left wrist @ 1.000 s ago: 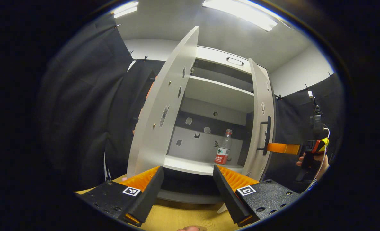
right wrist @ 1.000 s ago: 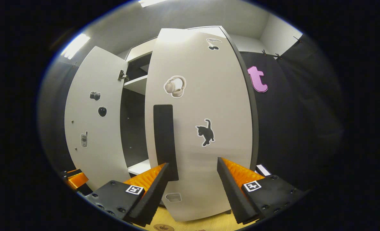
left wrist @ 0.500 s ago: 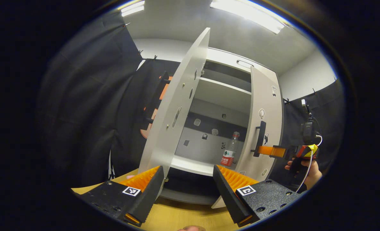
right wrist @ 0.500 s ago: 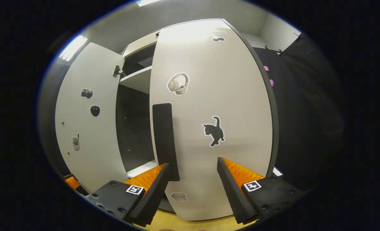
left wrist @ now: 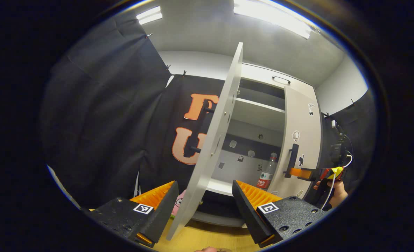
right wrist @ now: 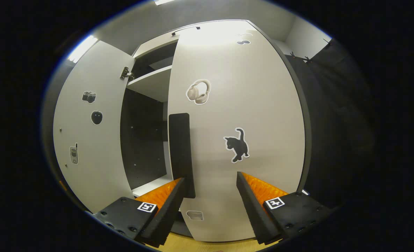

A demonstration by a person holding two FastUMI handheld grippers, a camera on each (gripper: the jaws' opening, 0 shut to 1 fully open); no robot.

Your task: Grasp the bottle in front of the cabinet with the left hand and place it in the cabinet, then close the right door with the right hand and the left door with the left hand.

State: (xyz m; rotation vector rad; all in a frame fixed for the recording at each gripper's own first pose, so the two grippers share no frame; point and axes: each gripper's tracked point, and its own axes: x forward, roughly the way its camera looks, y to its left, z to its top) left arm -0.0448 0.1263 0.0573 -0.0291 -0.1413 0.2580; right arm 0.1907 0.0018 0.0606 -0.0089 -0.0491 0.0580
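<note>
Overhead, strip lights (left wrist: 269, 17) on grey ceiling; black cloth walls around booth. Pale cabinet (left wrist: 262, 75) on wooden bench (left wrist: 207, 236). Bottle (left wrist: 267, 171) upright on lower shelf (left wrist: 220, 185) inside. Left door (left wrist: 213, 140) edge-on, open, between spread fingers of left gripper (left wrist: 205, 210), holding nothing. Right gripper (right wrist: 210, 206), fingers wide, empty, close against right door (right wrist: 234, 133), beside black handle (right wrist: 181, 154); right door nearly shut.

I am seeing one cabinet (left wrist: 262, 75), standing with two doors: one left door (left wrist: 210, 147) and one right door (left wrist: 299, 140), each carrying one dark handle. One bottle (left wrist: 267, 172) is standing inside. I am holding two grippers, left (left wrist: 204, 210) and right (right wrist: 209, 206).
</note>
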